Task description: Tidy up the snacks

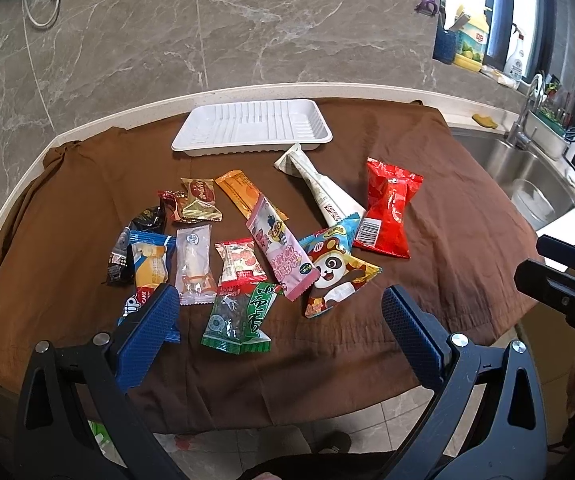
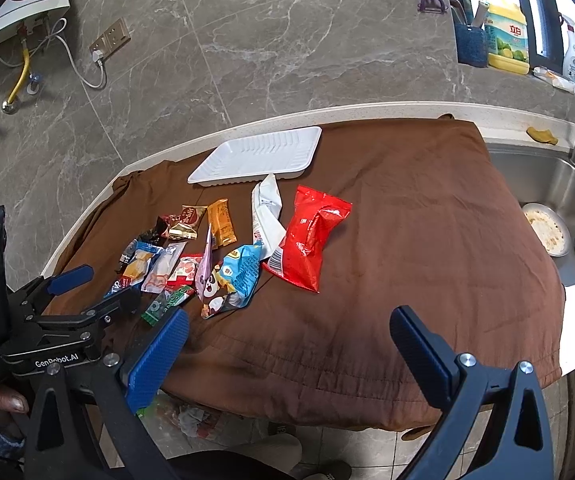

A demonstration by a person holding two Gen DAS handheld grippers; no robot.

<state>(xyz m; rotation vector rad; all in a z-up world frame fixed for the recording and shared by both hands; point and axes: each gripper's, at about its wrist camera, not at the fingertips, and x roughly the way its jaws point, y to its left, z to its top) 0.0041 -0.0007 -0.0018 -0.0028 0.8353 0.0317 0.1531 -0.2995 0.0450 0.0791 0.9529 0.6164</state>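
Nearest the counter edge, left gripper [image 1: 279, 320] and right gripper [image 2: 287, 344] hover with jaws wide, holding nothing. Beyond, snack packets [image 1: 247, 248] lie scattered on the brown cloth [image 1: 447, 280], red bag [image 1: 389, 208] rightmost. Farthest, the white tray [image 1: 251, 128] sits unfilled, presumably their destination.

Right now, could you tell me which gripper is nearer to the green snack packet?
Left. The left gripper hovers open right over the green snack packet, which lies between its fingers. The right gripper, also open, hangs off to the packet's right, over bare brown cloth.
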